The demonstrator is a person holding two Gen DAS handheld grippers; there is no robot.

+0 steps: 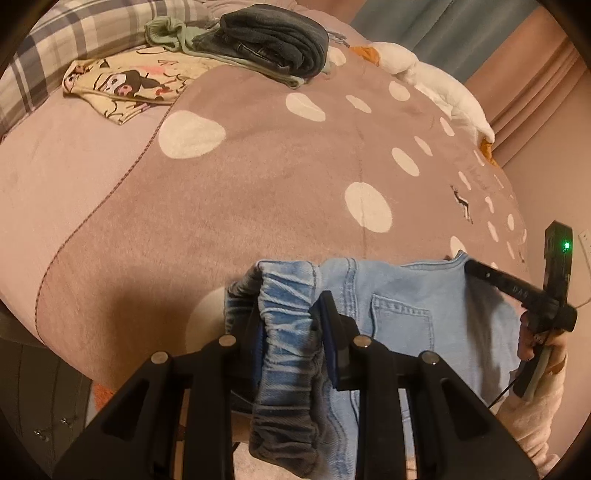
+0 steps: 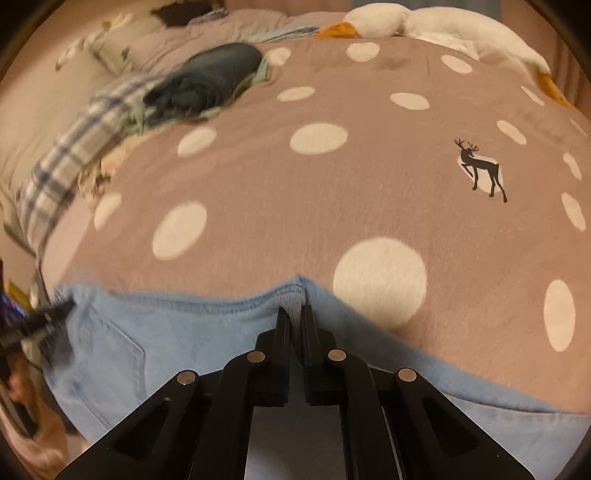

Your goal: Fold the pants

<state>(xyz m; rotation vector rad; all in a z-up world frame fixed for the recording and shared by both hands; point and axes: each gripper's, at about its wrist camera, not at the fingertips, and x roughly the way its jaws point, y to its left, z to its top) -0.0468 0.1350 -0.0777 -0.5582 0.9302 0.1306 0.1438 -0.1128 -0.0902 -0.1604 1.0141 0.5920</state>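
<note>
1. Holding the light blue jeans (image 1: 406, 306) are two black claws, at the near edge of the bed (image 1: 74, 177).
2. The left claw (image 1: 291, 314) is closed on the stretchy waistband (image 1: 284, 321) of the jeans. The bunched band sits between its two fingers (image 1: 328, 306).
3. The right claw (image 2: 293, 314) is pinched shut on a fold at the top edge of the jeans. Its two fingers are almost touching, with a bit of cloth between them.
4. In the left claw's view, the right claw shows at the far right side, holding the other end of the jeans. A small green light (image 1: 566, 245) glows on it.
5. The jeans hang between the two claws. Their top edge lies against the near side of the blanket (image 2: 295, 203). A back pocket (image 1: 400, 317) faces up.
6. The blanket is brown with big white dots. It has a small black deer (image 2: 480, 170) on it, far and to the right.
7. Far away on the bed sits a dark folded piece of clothing (image 1: 273, 40). It lies on top of something pale green (image 1: 166, 35).
8. Near that pile, to the left, lies a cream cloth with a cartoon picture (image 1: 125, 85).
9. A plaid cloth (image 1: 55, 48) lies at the far left.
10. A white goose toy (image 2: 424, 22) with an orange beak lies along the far right side of the bed.
</note>
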